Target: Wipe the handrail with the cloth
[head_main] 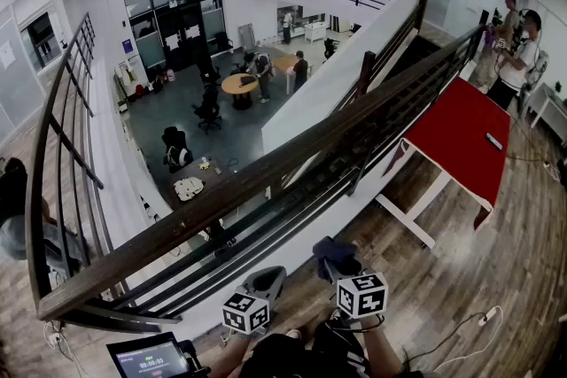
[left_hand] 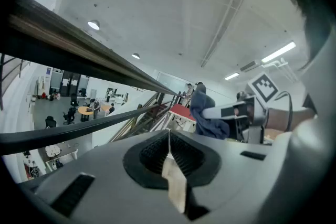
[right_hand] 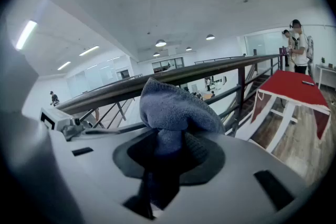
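The handrail [head_main: 266, 168], a dark wooden bar on top of a black metal railing, runs on a slant from the lower left to the upper right of the head view, at the edge of a raised floor that overlooks an open hall below. The cloth [head_main: 335, 254], blue-grey and bunched, is on the person's side of the railing, low down and short of the top bar. The right gripper [head_main: 337, 263] has it: in the right gripper view the jaws are closed on the cloth [right_hand: 176, 110], which is pinched into a narrow neck between them and swells into a rounded wad above the tips. In that view the handrail [right_hand: 210, 72] crosses just behind the top of the wad, but I cannot tell from it whether they touch. The left gripper [head_main: 264, 281] is just beside the right one, on its left, and also below the rail. In the left gripper view its jaws [left_hand: 169, 152] are pressed together with nothing gripped between them, the handrail [left_hand: 79, 52] passes overhead on the left, and the right gripper [left_hand: 231, 111] with the cloth [left_hand: 207, 115] shows to the right. A red table [head_main: 461, 137] stands on the wooden floor beyond the railing's far end, and two people [head_main: 518, 49] stand near its far side. A small screen [head_main: 146, 358] sits at the bottom left of the head view.
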A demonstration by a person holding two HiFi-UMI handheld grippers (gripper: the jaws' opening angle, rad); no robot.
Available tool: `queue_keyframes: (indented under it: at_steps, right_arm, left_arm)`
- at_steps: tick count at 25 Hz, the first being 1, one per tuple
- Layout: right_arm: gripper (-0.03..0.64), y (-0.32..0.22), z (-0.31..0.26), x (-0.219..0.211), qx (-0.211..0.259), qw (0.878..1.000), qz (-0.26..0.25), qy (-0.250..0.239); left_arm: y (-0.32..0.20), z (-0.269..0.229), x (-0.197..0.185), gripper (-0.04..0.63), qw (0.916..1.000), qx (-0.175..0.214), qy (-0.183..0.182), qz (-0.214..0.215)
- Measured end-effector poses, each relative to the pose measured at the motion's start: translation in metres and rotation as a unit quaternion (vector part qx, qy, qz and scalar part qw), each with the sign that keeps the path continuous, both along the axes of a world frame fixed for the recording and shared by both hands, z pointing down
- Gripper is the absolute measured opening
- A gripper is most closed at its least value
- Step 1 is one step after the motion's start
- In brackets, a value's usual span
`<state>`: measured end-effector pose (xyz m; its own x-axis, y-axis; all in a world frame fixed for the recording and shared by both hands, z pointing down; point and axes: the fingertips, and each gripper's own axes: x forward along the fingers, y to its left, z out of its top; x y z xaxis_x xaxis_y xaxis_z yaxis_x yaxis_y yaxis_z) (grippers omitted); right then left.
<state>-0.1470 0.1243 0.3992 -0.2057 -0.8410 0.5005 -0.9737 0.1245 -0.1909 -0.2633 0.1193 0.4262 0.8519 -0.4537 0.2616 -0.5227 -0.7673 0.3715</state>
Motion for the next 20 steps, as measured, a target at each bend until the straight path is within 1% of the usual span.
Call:
queue_keyframes:
  at_steps: [5, 8, 11, 15, 17, 20]
  right_arm:
    - [0.109, -0.083, -0.066, 0.000, 0.071, 0.996, -0.050, 0.033]
    - [0.109, -0.130, -0.091, -0.004, 0.104, 0.988, -0.094, 0.060]
    - [0.109, -0.172, -0.104, -0.011, 0.131, 0.977, -0.148, 0.075]
    - [0.109, -0.216, -0.110, -0.031, 0.137, 0.964, -0.217, 0.071]
    - [0.109, -0.231, -0.110, -0.040, 0.134, 0.955, -0.255, 0.071]
    - [0.109, -0.253, -0.108, -0.045, 0.128, 0.940, -0.302, 0.095]
  left_arm:
    - [-0.029, -0.005, 0.004, 0.000, 0.9998, 0.003, -0.005, -0.019]
    - [-0.050, -0.005, 0.007, 0.000, 0.9986, 0.006, -0.006, -0.052]
    - [-0.071, 0.003, 0.017, 0.000, 0.9956, 0.009, -0.008, -0.093]
    - [-0.100, 0.010, 0.034, 0.000, 0.9894, 0.004, -0.007, -0.145]
    - [-0.112, 0.006, 0.050, 0.000, 0.9868, 0.006, -0.006, -0.162]
    - [-0.126, -0.002, 0.075, 0.000, 0.9838, 0.008, -0.005, -0.179]
